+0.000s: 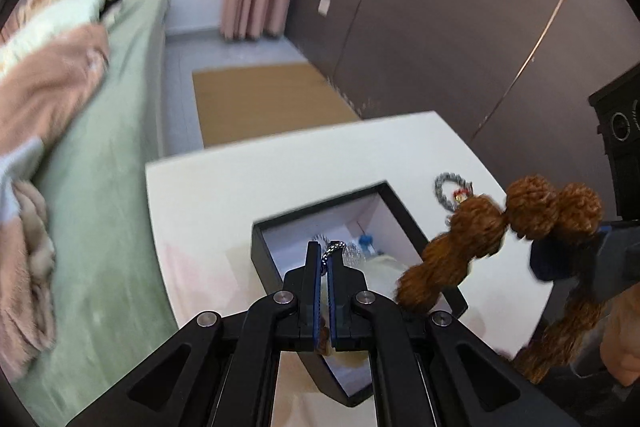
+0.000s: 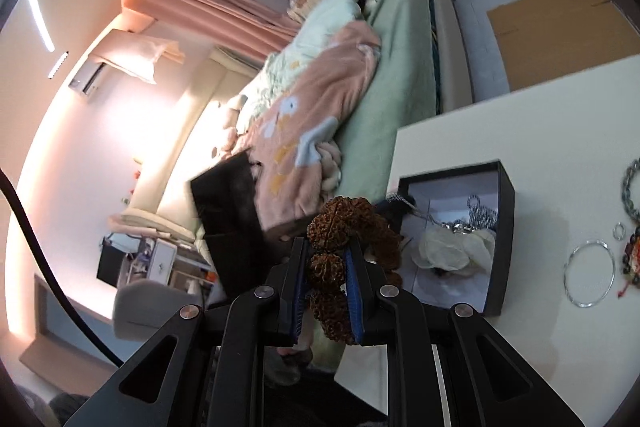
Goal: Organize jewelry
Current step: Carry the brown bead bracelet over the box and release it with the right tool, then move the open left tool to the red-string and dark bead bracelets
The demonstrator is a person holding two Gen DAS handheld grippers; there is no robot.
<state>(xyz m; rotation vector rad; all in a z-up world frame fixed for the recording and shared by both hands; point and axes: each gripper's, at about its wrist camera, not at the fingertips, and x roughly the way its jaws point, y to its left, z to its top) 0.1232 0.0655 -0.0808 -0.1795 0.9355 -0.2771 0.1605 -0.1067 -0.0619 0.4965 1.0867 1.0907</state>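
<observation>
A: While the right gripper [image 2: 326, 269] is clamped on the brown bead bracelet [image 2: 332, 227], where should it go?

B: Into the black box [image 2: 505, 227] on the white table [image 1: 248, 167], I judge. One knobbly bead sits between its pads; the rest of the strand loops up past the fingertips and droops toward the box's near corner. Carry it over the open middle of the box, let the hanging end settle first, then release, so nothing drapes over the rim.

A: And the left gripper [image 1: 324, 259]?

B: Its jaws are closed on a thin speckled cord [image 1: 334, 250], just above the box's inside. Keep that cord out of the strand's way; those rough beads look likely to snag.

A: What is already in the box?

B: A silver chain [image 2: 478, 217] and a pale fabric flower [image 2: 448, 247].

A: And outside it?

B: Beyond the box's far wall lie a silver bangle [image 2: 589, 273], a small ring [image 2: 619, 230] and a grey braided loop [image 1: 450, 191].
</observation>
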